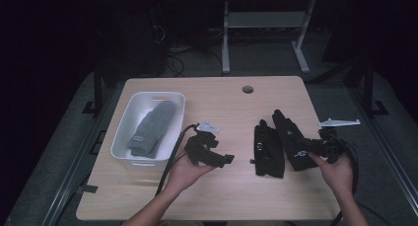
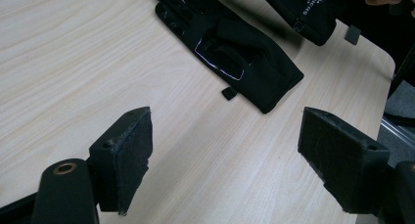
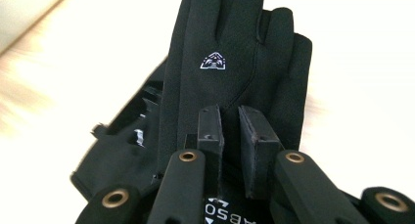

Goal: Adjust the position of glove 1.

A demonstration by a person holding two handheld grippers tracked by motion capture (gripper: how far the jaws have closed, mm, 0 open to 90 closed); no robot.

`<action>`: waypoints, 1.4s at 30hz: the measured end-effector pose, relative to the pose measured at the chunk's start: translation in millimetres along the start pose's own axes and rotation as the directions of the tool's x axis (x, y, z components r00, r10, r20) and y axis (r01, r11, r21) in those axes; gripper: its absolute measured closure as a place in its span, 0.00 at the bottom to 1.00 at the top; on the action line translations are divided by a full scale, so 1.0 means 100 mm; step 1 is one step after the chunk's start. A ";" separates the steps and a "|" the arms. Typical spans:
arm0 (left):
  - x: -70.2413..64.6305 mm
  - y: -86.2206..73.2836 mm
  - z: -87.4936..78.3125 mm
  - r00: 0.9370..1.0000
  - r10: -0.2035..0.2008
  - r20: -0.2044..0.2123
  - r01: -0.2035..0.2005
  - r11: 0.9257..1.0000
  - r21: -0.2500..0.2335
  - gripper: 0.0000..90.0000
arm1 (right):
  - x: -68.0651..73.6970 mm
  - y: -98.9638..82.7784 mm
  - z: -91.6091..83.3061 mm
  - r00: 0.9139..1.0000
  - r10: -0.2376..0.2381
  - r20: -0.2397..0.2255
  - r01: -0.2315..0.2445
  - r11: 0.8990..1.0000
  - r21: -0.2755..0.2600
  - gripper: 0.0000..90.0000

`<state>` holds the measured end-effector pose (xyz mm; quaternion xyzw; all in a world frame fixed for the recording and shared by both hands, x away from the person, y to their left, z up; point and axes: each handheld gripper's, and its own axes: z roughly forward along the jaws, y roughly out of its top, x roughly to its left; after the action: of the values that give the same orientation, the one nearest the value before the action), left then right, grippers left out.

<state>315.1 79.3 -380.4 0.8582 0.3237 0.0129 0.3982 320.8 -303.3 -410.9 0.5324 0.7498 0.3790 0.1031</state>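
Left of the flat black glove (image 1: 268, 151), a white bin (image 1: 129, 118) already holds a grey glove (image 1: 153, 128), probably a sorted 1. The left gripper (image 1: 217, 158) waits there, jaws wide and empty. Just right of the flat glove, the right gripper (image 1: 306, 148) pinches the cuff of the 2nd black glove (image 1: 288, 132), likely for lifting.

Bare tabletop (image 1: 236, 107) lies open between the white bin (image 1: 129, 112) at the left and the two black gloves (image 1: 268, 149) at the right, near the table edge.
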 end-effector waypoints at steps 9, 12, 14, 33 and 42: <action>0.02 -0.01 -0.03 1.000 -0.011 -0.002 0.011 1.000 -0.009 0.23 | 0.22 0.13 0.18 0.998 0.028 -0.059 -0.027 1.000 0.012 0.89; 0.02 -0.02 -0.03 1.000 -0.010 -0.002 0.010 1.000 -0.009 0.23 | 0.27 0.14 0.31 0.997 0.049 -0.063 -0.047 0.998 0.031 0.89; 0.03 -0.03 -0.02 1.000 -0.012 -0.002 0.012 1.000 -0.008 0.23 | 0.28 0.14 0.35 0.997 0.041 -0.066 -0.039 0.999 0.033 0.88; 0.02 -0.06 0.01 1.000 -0.008 -0.007 0.008 1.000 0.009 0.23 | 0.04 -0.09 0.25 0.999 -0.009 -0.052 0.015 0.995 0.102 0.47; -0.01 -0.04 0.08 1.000 -0.002 -0.006 0.002 1.000 0.025 0.23 | -0.16 -0.31 0.30 0.978 0.037 -0.204 -0.006 0.988 0.155 1.00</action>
<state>314.7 75.3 -388.4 0.8628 0.3257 0.0111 0.3864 321.2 -308.1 -456.4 0.5047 0.7776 0.3744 -0.0206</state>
